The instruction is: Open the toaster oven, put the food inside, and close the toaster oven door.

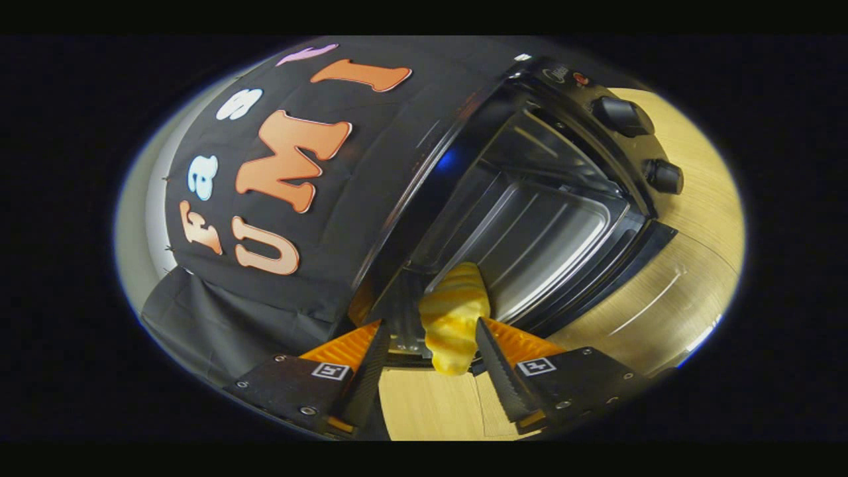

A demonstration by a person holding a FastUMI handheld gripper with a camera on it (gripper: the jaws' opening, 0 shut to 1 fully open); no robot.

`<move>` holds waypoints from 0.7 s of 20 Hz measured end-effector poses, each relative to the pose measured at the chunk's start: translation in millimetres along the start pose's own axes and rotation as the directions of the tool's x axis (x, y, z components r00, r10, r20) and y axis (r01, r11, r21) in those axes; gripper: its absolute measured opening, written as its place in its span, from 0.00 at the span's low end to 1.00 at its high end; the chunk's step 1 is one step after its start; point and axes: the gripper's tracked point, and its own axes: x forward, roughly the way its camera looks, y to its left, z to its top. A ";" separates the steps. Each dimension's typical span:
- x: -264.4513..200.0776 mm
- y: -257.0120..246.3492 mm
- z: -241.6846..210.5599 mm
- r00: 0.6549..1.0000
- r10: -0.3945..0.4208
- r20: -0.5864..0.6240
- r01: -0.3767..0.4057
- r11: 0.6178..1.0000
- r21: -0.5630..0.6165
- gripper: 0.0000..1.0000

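Toaster oven [530, 218], black w/ steel cavity, door open; yellow ridged croissant [454, 318] at its mouth.
I see gripper [430, 344] fingers spread; right one touches croissant, left apart, so no grip.

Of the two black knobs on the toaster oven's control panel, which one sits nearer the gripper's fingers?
The knob farther from the red indicator light; the other knob sits next to that light, farther from the gripper.

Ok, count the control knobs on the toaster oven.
2. Both sit on the toaster oven's control panel beside the open cavity: one knob nearer the brand mark, the other knob next along. More may be hidden past the panel's end.
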 end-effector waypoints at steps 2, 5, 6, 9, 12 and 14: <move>-8.4 0.2 -3.0 1.000 -0.010 -0.003 0.010 0.999 -0.034 0.85; -26.1 0.7 -4.8 0.999 -0.032 0.010 0.033 0.996 -0.084 0.95; -34.8 2.8 -5.6 0.999 -0.036 0.016 0.038 0.995 -0.093 0.97; -61.4 6.0 -7.8 0.998 -0.046 0.037 0.050 0.991 -0.122 0.97; -89.9 -7.0 -7.3 0.993 -0.094 0.073 0.107 0.974 -0.198 0.98; -106.7 -20.9 -9.1 0.987 -0.138 0.088 0.155 0.960 -0.232 0.98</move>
